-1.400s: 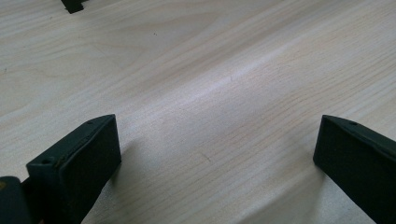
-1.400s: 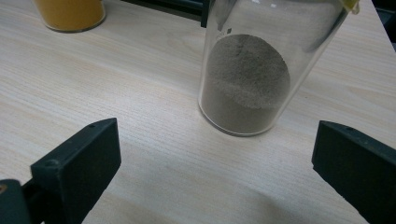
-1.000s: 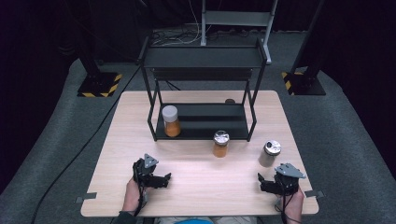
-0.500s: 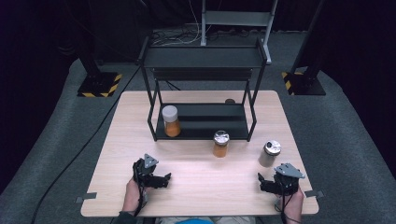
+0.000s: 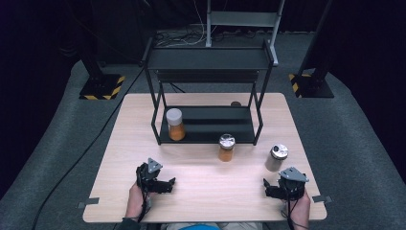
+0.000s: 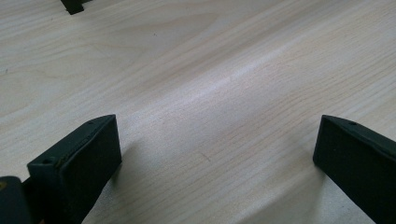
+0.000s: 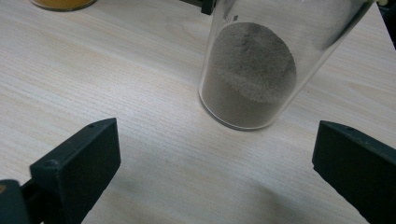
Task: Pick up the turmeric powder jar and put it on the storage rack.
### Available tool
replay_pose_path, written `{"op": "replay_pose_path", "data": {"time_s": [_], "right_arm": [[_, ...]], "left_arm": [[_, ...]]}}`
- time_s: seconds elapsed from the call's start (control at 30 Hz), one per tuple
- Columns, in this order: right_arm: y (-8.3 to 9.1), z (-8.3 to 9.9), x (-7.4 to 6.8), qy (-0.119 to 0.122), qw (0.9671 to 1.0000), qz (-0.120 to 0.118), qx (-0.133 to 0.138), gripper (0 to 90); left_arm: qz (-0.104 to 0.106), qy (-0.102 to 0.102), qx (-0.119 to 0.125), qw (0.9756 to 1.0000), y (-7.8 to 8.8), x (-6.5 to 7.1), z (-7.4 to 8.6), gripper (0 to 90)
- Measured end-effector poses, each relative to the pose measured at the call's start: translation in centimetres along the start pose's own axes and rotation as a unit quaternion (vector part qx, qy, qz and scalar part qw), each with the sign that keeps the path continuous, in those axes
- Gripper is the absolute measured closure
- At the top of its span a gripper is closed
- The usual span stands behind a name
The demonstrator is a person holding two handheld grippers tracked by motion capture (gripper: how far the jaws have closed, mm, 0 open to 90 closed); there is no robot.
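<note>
Black fingers of the right gripper (image 7: 215,168) stand wide apart, holding nothing, low over the pale wood tabletop (image 5: 206,191).
Item ahead: grey-powder jar (image 7: 261,70), glass, upright, long axis vertical, just beyond the fingertips and a little toward the right finger (image 7: 355,163); apart, not touched. In the high view this jar (image 5: 276,157) stands near the tabletop's right edge, just beside the right gripper (image 5: 282,188), which is much the nearer.
Left gripper (image 5: 160,184): fingers likewise wide, empty, bare wood between them.
Around: orange-powder jar (image 5: 226,147) mid-table, well clear; second orange jar (image 5: 175,124) on the black rack's (image 5: 206,62) lower shelf.
Judged: nothing blocks a straight reach.
</note>
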State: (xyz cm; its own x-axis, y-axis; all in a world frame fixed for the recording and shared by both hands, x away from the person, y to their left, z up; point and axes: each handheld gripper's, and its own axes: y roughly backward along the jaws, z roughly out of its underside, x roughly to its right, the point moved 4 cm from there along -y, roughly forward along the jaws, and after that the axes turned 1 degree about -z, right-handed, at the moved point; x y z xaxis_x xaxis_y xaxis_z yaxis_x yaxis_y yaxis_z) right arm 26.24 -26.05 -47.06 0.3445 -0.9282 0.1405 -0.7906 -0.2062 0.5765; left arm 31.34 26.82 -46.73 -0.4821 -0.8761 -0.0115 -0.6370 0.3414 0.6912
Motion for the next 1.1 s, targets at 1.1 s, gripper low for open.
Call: {"op": "replay_pose_path", "data": {"time_s": [1.1], "right_arm": [[-0.3,-3.8,-3.5,0.034,0.9982,-0.044,0.024,0.3]], "left_arm": [[0.0,0.001,0.0,1.0,0.0,0.0,0.0,0.3]]}}
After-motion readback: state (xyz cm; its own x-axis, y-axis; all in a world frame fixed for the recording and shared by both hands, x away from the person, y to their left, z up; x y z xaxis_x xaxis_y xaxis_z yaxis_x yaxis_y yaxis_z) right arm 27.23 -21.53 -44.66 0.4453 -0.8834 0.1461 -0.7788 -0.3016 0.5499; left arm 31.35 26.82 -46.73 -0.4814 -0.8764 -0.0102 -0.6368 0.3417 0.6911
